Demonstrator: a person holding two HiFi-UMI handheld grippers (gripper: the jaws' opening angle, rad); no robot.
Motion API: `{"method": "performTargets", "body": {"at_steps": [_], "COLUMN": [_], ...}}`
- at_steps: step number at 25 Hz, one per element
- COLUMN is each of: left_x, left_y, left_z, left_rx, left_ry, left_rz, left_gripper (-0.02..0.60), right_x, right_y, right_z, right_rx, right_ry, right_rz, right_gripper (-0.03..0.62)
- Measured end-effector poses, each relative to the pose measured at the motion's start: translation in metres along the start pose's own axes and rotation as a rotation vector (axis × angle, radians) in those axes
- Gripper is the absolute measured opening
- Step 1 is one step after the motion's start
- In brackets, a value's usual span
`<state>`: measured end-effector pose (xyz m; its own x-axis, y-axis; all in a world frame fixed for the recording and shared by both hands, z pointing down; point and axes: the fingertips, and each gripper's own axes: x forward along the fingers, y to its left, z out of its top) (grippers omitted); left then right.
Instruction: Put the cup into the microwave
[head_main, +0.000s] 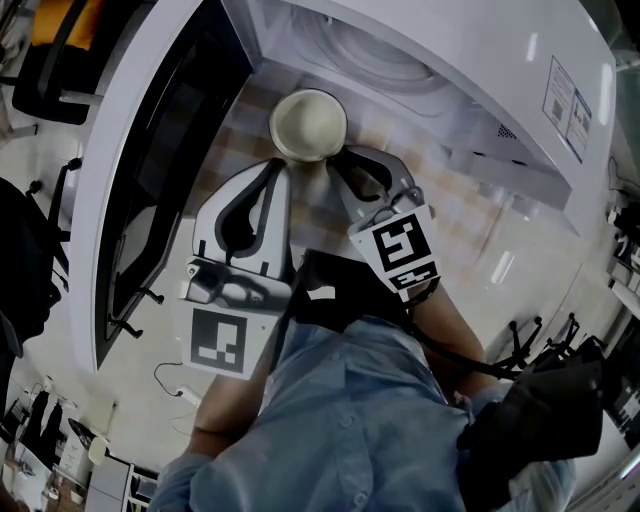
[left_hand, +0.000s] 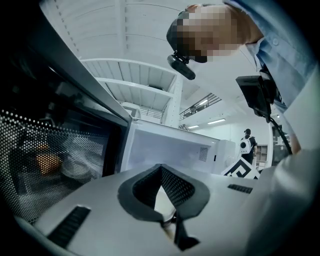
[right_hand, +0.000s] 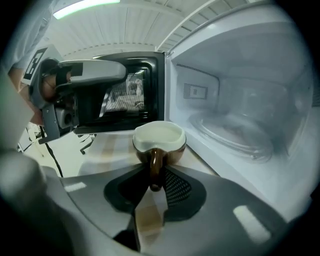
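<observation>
A brown cup (head_main: 308, 125) with a cream inside stands on the checked tabletop just outside the open white microwave (head_main: 400, 60). In the right gripper view the cup (right_hand: 159, 137) is upright with its handle turned toward me. My right gripper (right_hand: 155, 172) has that handle between its pads, which sit against both its sides. From the head view the right gripper (head_main: 338, 160) reaches the cup from the lower right. My left gripper (head_main: 279, 168) lies beside the cup on the left. Its jaws (left_hand: 161, 172) meet at the tips with nothing between them.
The microwave door (head_main: 150, 180) hangs open to the left, close to the left gripper. Inside the cavity lies a glass turntable (right_hand: 235, 135). The checked tabletop (right_hand: 107, 147) runs in front of the cavity. An office chair (head_main: 55, 60) stands at the far left, and a person (left_hand: 247, 145) stands far off.
</observation>
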<state>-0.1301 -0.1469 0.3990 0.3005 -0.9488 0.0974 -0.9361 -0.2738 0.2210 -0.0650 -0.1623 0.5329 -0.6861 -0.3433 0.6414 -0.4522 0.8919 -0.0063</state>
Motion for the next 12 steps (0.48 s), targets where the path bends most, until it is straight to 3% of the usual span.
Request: {"method": "performTargets", "body": {"at_steps": [5, 6, 7, 12], "left_x": [0.0, 0.0, 0.0, -0.002], "left_y": [0.003, 0.004, 0.005, 0.01], "left_z": [0.001, 0.002, 0.002, 0.004], "left_rx": [-0.011, -0.013, -0.013, -0.008], "left_ry": [0.009, 0.009, 0.009, 0.013], "left_rz": [-0.001, -0.001, -0.002, -0.001], "left_gripper": [0.005, 0.005, 0.005, 0.005], "right_x": [0.012, 0.013, 0.013, 0.009], "right_y": [-0.003, -0.003, -0.002, -0.001], "right_z": [-0.006, -0.007, -0.007, -0.001], "right_rx": [0.019, 0.016, 0.013, 0.02], "right_ry": [0.076, 0.074, 0.067, -0.031], "right_rz": [-0.012, -0.019, -0.025, -0.039], "right_gripper": [0.136, 0.125, 0.067, 0.061]}}
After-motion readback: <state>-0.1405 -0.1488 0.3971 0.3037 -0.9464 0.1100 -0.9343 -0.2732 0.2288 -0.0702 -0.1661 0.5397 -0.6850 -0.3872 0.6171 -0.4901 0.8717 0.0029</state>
